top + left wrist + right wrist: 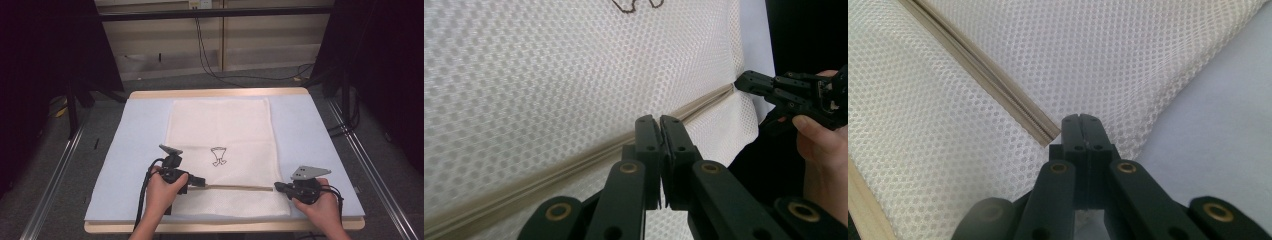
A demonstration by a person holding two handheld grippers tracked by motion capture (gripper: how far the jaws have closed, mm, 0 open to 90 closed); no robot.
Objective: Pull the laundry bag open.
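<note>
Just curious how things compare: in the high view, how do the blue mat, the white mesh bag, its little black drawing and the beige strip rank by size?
Largest to smallest:
1. blue mat
2. mesh bag
3. beige strip, long but very thin
4. drawing
The last two are close; I would not rank them firmly.

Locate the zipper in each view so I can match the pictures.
High view: the zipper runs across the near part of the mesh bag, between both grippers.
Left gripper view: rising diagonally from lower left to the right gripper.
Right gripper view: diagonal from upper left, ending by the jaws.
Shared landmark: the zipper's right end.
</note>
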